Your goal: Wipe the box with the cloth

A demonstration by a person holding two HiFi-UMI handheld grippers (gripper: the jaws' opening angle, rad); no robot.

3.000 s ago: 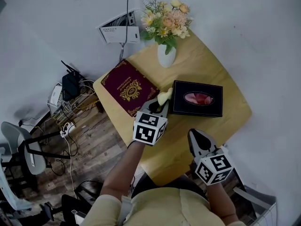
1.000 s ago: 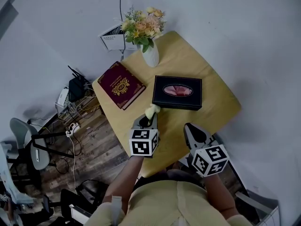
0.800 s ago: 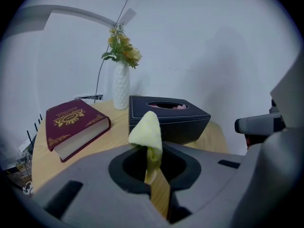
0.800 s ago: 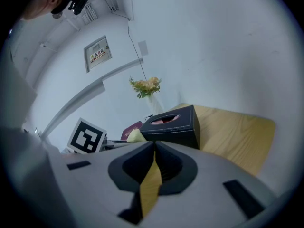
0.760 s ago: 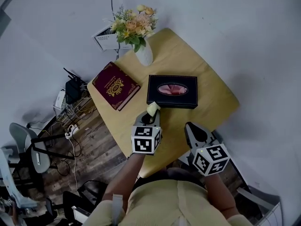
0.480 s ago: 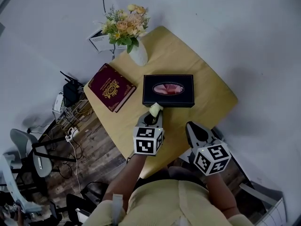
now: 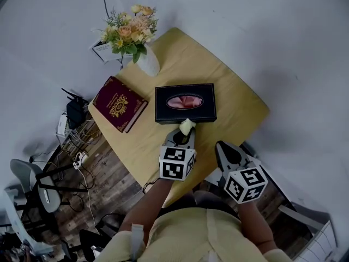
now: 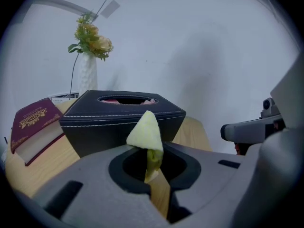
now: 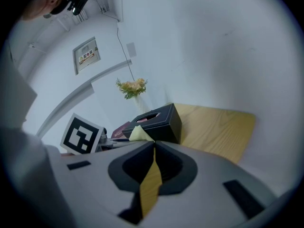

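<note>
The left hand-held gripper (image 7: 184, 137) pinched a yellow-green cloth (image 7: 187, 126) just beside the black tissue box (image 7: 185, 109), apparently unwiped so far, while the right hand-held gripper (image 7: 223, 148) stayed closed, empty.

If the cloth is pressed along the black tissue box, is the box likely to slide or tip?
The box is low, wide and flat on the table, so tipping seems unlikely. It looks like a hollow tissue holder, probably light, so a sideways wipe may slide it on the smooth wood.
</note>
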